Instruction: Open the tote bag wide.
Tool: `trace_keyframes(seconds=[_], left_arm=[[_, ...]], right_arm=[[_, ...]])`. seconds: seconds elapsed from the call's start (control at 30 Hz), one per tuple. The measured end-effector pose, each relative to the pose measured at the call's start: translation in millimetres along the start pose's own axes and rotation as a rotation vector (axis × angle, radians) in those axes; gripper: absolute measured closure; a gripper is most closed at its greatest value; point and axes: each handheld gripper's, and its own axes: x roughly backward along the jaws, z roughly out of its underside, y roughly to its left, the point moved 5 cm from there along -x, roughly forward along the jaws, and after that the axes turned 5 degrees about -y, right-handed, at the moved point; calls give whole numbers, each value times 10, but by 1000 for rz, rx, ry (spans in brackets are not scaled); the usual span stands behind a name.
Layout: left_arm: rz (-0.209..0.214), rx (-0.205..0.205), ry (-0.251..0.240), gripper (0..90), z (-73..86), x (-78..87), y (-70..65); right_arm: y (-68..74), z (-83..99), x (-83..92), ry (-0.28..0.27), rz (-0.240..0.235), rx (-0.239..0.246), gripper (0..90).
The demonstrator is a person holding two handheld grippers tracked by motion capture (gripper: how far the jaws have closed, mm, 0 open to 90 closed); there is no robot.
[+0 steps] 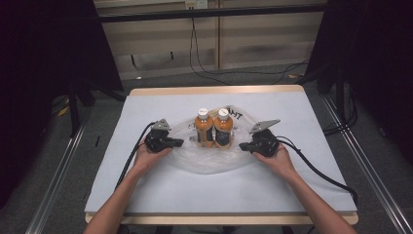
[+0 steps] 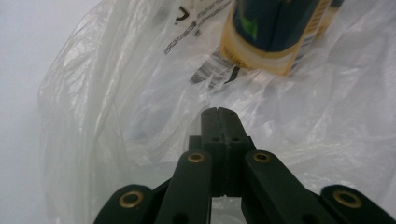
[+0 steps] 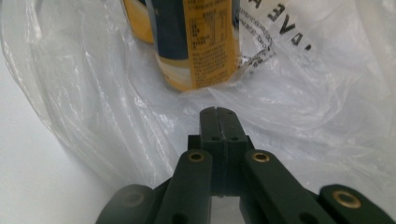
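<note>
While two orange bottles (image 1: 214, 129) stand inside clear bag (image 1: 204, 163), both claws closed, gripping nothing

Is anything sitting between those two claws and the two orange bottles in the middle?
Only the clear plastic bag. Both bottles stand upright inside it, so its crumpled film lies between them and the shut left claw and right claw.

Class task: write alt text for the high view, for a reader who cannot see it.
Two orange drink bottles stand upright, side by side, on a crumpled clear plastic bag on a white table. A person's hands hold the left tongs and right tongs, closed, at the bag's opposite edges.
</note>
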Motion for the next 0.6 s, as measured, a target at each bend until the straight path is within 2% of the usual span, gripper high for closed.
trace_keyframes(seconds=[0.17, 0.2, 0.23, 0.27, 0.53, 0.57, 0.6], left_arm=[[15, -8, -21, 900, -32, 58, -39], [20, 0, -48, 900, -63, 102, -70], [20, 0, -48, 900, -63, 102, -70], [20, -11, -77, 900, -93, 144, -98], [30, -24, -138, 900, -161, 269, -179], [34, -15, -166, 891, -189, 299, -193], [32, -12, -173, 865, -200, 320, -196]], right_arm=[[-7, -27, 18, -23, 7, 0, 900], [-18, -47, 42, -36, 10, -5, 900], [-26, -60, 56, -45, 20, -4, 900], [-31, -76, 73, -57, 23, -8, 900], [-40, -147, 175, -109, 46, -14, 900], [-45, -153, 185, -114, 49, -15, 900], [-45, -162, 200, -123, 47, -20, 897]])
